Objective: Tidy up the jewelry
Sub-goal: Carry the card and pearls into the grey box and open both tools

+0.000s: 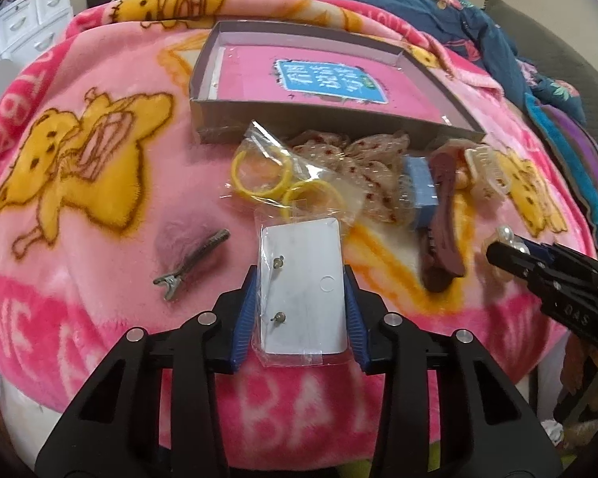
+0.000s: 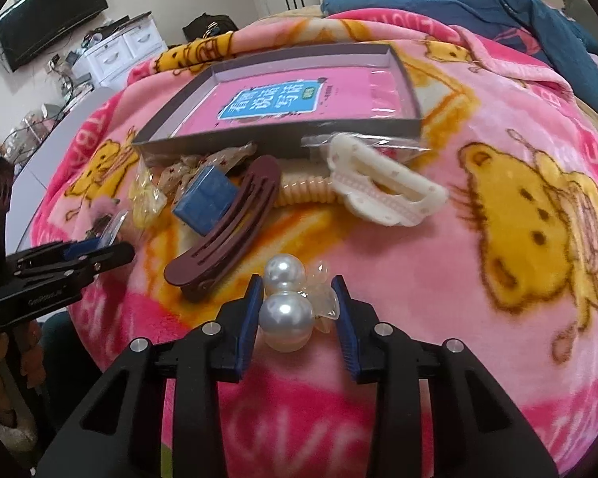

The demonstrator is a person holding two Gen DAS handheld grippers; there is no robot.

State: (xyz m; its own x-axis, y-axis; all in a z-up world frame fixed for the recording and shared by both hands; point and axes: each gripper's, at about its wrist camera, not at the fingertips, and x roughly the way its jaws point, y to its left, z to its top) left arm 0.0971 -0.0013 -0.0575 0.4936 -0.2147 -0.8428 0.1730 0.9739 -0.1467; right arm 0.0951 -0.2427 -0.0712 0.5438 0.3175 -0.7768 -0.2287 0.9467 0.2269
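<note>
My left gripper (image 1: 301, 275) is shut on a white earring card (image 1: 311, 290) in a clear bag, its blue pads pressing the bag's two long edges. My right gripper (image 2: 297, 283) is shut on a hair ornament of two large pearls (image 2: 285, 314) with clear petals, low over the pink blanket. An open grey box (image 1: 299, 127) with a pink floor lies behind a pile of hair accessories. That pile holds bagged yellow hair bands (image 1: 275, 175), a dotted bow (image 1: 362, 163), a blue block (image 2: 205, 195), a maroon clip (image 2: 227, 223) and a cream claw clip (image 2: 382, 187).
A metal duckbill clip (image 1: 191, 263) lies alone left of the card. A coiled hair tie (image 2: 303, 193) sits under the claw clip. A blue floral quilt (image 1: 438, 4) is heaped at the back right. White drawers (image 2: 119, 53) and a wall screen (image 2: 48, 16) stand beyond the bed's left edge.
</note>
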